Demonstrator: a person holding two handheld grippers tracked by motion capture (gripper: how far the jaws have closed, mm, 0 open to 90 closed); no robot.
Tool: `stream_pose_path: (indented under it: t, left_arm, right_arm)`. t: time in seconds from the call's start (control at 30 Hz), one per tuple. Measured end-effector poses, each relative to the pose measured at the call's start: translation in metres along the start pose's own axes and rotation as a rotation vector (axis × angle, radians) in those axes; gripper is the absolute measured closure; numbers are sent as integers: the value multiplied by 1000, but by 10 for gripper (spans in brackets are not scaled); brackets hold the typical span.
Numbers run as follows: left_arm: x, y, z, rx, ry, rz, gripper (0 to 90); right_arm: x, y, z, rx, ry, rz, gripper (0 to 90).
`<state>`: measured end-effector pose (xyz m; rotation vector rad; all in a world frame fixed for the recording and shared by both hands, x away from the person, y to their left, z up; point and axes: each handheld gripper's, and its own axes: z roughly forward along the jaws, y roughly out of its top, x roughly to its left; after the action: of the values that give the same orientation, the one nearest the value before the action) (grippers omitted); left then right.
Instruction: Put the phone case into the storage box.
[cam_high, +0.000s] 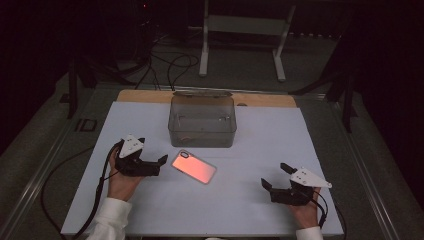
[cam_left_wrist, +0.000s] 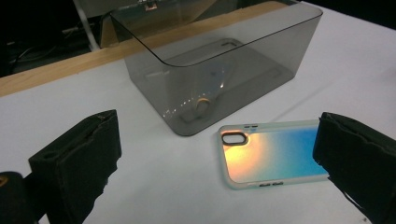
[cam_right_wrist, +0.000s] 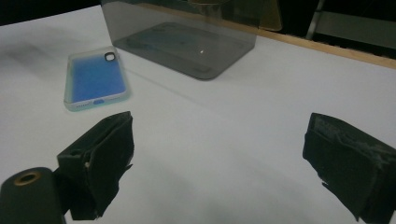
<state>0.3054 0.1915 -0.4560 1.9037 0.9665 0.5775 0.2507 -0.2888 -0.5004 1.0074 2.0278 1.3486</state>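
Observation:
An iridescent phone case (cam_high: 194, 167) lies flat on the white sheet, just in front of a smoky clear plastic box (cam_high: 202, 121). My left gripper (cam_high: 151, 151) stands open immediately left of the case, with nothing between its jaws. Along its jaws the case (cam_left_wrist: 271, 156) lies close ahead to the right, its far end behind the right jaw, and the box (cam_left_wrist: 219, 60) stands behind it. My right gripper (cam_high: 276, 175) stands open at the front right, well apart from the case (cam_right_wrist: 95, 79) and the box (cam_right_wrist: 182, 32). A small ring-like object (cam_left_wrist: 203, 105) lies inside the box.
The white sheet (cam_high: 250, 145) covers most of the table, with a wooden strip (cam_high: 145, 96) along its far edge. Cables and a white metal stand (cam_high: 240, 40) are on the floor beyond the table. Bare sheet separates the two grippers.

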Motion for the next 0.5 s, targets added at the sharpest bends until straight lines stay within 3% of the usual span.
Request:
stream_pose_path:
  t: [0.5]
  left_arm:
    - [2,2,20,38,-2,-11,13]
  right_arm:
    - [0,0,1,4,1,-3,88]
